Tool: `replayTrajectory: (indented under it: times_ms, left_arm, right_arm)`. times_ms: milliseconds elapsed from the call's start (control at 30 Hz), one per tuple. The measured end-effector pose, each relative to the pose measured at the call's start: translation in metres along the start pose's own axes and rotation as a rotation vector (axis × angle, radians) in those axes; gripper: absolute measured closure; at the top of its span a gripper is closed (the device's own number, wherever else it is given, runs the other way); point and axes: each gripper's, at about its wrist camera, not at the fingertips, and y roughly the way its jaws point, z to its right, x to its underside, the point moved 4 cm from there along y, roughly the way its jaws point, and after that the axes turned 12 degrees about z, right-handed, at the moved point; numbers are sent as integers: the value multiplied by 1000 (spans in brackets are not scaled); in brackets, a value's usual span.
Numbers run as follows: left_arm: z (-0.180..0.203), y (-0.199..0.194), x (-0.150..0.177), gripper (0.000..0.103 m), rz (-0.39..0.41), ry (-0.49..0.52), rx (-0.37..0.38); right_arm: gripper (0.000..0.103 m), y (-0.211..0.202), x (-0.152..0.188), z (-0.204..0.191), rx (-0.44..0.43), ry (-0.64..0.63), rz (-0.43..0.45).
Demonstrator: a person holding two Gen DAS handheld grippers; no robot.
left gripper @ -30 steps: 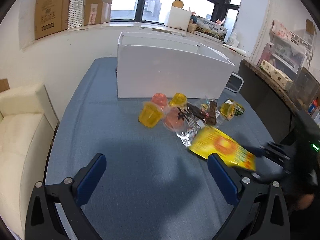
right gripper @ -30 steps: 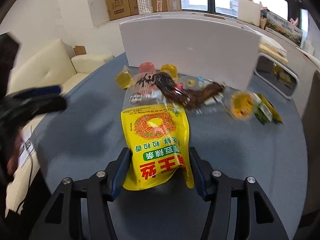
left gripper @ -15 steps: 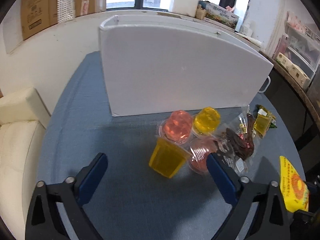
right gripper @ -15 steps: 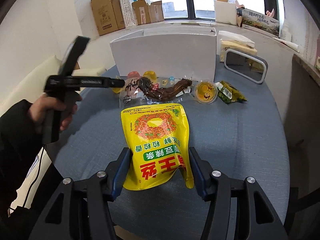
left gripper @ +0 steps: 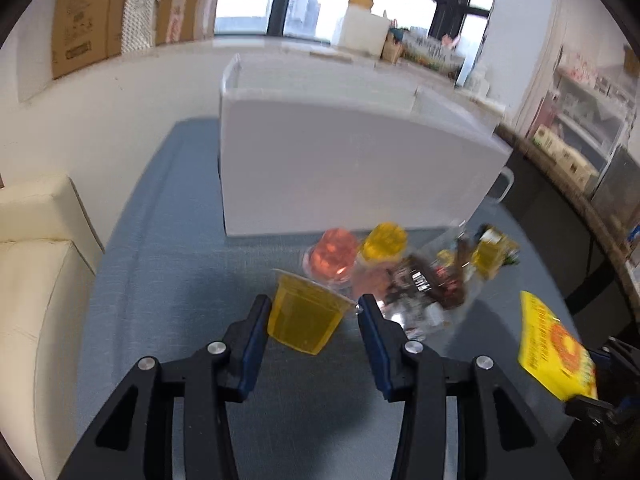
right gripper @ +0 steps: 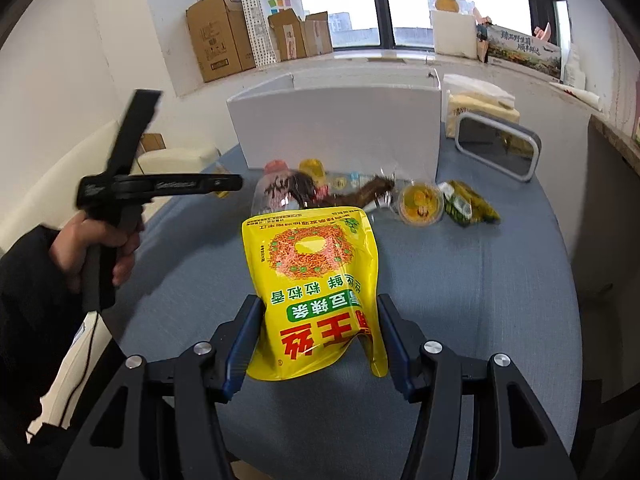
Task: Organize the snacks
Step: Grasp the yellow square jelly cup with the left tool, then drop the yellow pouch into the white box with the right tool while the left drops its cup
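Left wrist view shows one tilted yellow translucent jelly cup [left gripper: 306, 320] between the blue pads of the left gripper [left gripper: 314, 316], whose jaws have just been closing; the left pad touches the cup's side, but blur hides whether the right pad presses. Beyond it lie one pink jelly cup [left gripper: 332, 254], one round yellow jelly cup [left gripper: 385, 242] and one clear packet of dark brown snacks [left gripper: 434, 284], all just before one white open-topped box [left gripper: 344, 172]. Everything rests on a blue cloth-covered table [left gripper: 180, 272] in a room with a window sill of cardboard cartons [left gripper: 78, 24] and a cream sofa [left gripper: 36, 240]. Right wrist view shows the right gripper [right gripper: 316, 336] clamped on one yellow printed snack pouch [right gripper: 312, 276], lifted above the cloth.
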Motion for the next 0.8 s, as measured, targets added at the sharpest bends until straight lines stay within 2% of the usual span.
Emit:
replayTrajectory:
  times_ms: [167,400,567,800]
  left_arm:
    - [13,-37,-34,54,100,4,15]
    - [30,-58,-101,54,203,59,28]
    - [39,-38,-136,54,221,92,29]
    - [33,22,-163,54,183,94,-9]
  right_arm:
    - [42,7,-32,-2,2,-13,53]
    - [42,23,-115,-5,23,-51,177]
    - [41,51,-166,10,46,-2,221]
    - [41,98,-195,40,108,39,189]
